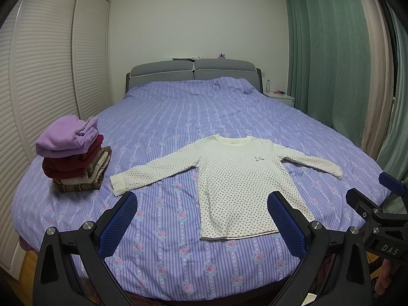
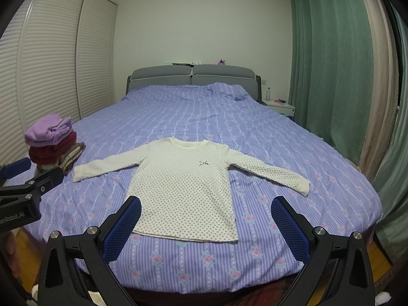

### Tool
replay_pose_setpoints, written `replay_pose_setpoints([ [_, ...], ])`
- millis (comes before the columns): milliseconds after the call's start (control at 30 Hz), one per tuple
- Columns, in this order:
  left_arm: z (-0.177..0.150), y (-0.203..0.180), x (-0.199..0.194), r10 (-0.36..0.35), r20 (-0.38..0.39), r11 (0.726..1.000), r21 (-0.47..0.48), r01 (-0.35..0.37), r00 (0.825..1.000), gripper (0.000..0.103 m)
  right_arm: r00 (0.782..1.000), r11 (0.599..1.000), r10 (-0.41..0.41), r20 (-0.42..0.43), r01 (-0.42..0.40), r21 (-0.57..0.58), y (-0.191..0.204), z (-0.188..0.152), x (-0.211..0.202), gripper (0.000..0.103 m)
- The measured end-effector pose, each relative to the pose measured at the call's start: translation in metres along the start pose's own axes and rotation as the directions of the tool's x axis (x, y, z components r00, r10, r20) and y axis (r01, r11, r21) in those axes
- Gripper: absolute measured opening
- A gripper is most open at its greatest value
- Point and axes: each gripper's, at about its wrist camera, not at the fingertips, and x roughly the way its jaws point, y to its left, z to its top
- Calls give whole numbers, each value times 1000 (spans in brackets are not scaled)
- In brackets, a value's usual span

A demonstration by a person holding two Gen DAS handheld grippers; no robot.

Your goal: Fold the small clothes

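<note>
Cream polka-dotted long-sleeved knit top (image 1: 237,178) lies flat on the purple striped bedspread (image 1: 178,117), collar away — hem nearest both wide-open, empty tongs, left gripper (image 1: 202,223) and right gripper (image 2: 206,225).

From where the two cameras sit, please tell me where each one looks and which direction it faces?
Left wrist: sits on the left gripper at the foot of the bed, faces the headboard; its open blue fingers, the right gripper at the right edge and fingertips of a hand show.
Right wrist: sits on the right gripper, same direction, slightly further right; its open fingers and the left gripper at the left edge show.
Shared: the spread dotted shirt, the folded pile, the green curtains.
</note>
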Motion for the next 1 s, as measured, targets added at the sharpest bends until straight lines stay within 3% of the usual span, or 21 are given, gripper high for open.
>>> replay_pose_setpoints([
  [333,-2,11,19,3,-33,1000,-28,-4,999,103,1000,1000,11,-28,-11,-4,3,-1,14,102],
  [500,-4,26,39,34,-73,997,-64,-39,997,103,998,999,36,-47,-37,-28,14,1,33,102],
  [633,-6,49,62,65,-106,992,-97,-75,992,103,996,995,61,-57,-65,-72,34,7,60,102],
  [767,-4,81,84,159,-102,979,-111,-171,982,103,990,987,123,-68,-129,-97,59,18,93,102],
  [933,-4,125,115,215,-97,965,-129,-227,972,103,982,968,181,-60,-188,-165,104,36,138,102],
  [1000,-6,142,130,225,-108,961,-141,-239,968,94,979,961,196,-49,-202,-190,121,41,153,102],
])
